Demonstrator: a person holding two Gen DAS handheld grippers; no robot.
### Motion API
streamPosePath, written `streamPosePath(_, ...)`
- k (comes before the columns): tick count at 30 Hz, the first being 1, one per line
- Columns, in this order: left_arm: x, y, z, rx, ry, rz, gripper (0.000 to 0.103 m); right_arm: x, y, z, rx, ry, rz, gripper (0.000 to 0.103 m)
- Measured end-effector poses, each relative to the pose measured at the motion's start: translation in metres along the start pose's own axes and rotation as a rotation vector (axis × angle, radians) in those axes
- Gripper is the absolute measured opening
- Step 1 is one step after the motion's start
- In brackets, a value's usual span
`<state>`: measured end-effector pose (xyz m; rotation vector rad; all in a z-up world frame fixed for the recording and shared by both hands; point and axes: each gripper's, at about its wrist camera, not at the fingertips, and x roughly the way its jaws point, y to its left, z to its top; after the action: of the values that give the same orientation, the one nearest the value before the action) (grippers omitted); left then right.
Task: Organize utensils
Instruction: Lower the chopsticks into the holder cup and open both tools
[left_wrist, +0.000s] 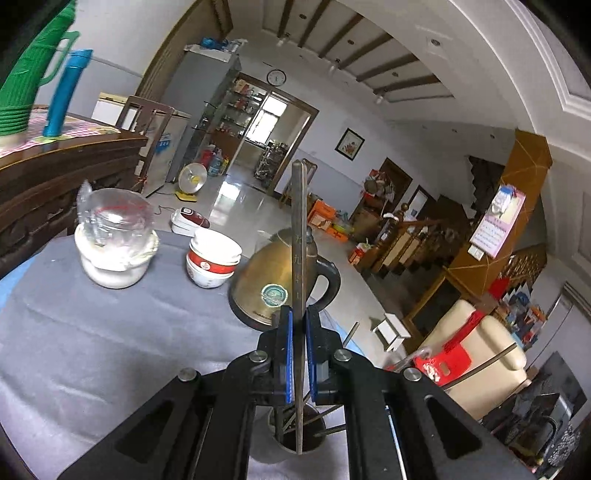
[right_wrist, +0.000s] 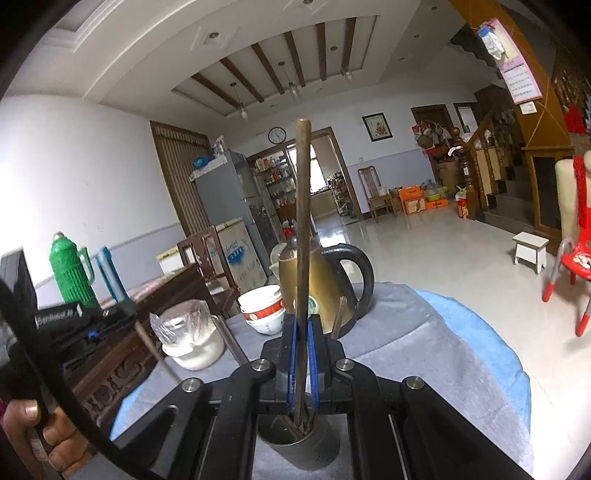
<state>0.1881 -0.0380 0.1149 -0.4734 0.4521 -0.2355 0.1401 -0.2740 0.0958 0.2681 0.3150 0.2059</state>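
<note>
1. The left gripper (left_wrist: 299, 325) is pinching an upright flat metal utensil handle (left_wrist: 300, 236) between its blue fingers (left_wrist: 289, 354), its lower end standing in the metal cup (left_wrist: 295, 443).
2. The right gripper (right_wrist: 303, 332) is clamping an upright chopstick (right_wrist: 303, 221), its lower end in the same metal holder cup (right_wrist: 299, 443).
3. The brass kettle (right_wrist: 325, 280), stacked bowls (right_wrist: 262, 306) and a lidded jar (left_wrist: 114, 243) are sitting on the grey-clothed tabletop (left_wrist: 110, 350) behind.

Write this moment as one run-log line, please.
left claw: shut on chopstick | right claw: shut on chopstick | both above holder cup

Brass kettle (left_wrist: 273, 284), stacked bowls (left_wrist: 212, 260), perhaps a bagged jar (left_wrist: 116, 240).
</note>
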Motion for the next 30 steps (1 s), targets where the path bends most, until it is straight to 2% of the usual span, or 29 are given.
streamPosePath(10, 0.041, -0.004, -0.025, 0.076, 0.064, 0.052, 0.007, 0.033, 0.001, -0.025, -0.036, 0.104, 0.007, 0.006)
streamPosePath(23, 0.055, -0.002, -0.044, 0.115, 0.133, 0.06, 0.007, 0.046, -0.003, -0.043, -0.033, 0.172, -0.02, 0.006)
streamPosePath(29, 0.057, 0.001, -0.051, 0.112, 0.177, 0.077, 0.007, 0.058, -0.004, -0.048, -0.027, 0.247, -0.038, 0.008)
streamPosePath(30, 0.055, 0.002, -0.05, 0.106, 0.185, 0.083, 0.011, 0.059, -0.004, -0.047, -0.027, 0.262, -0.047, 0.009)
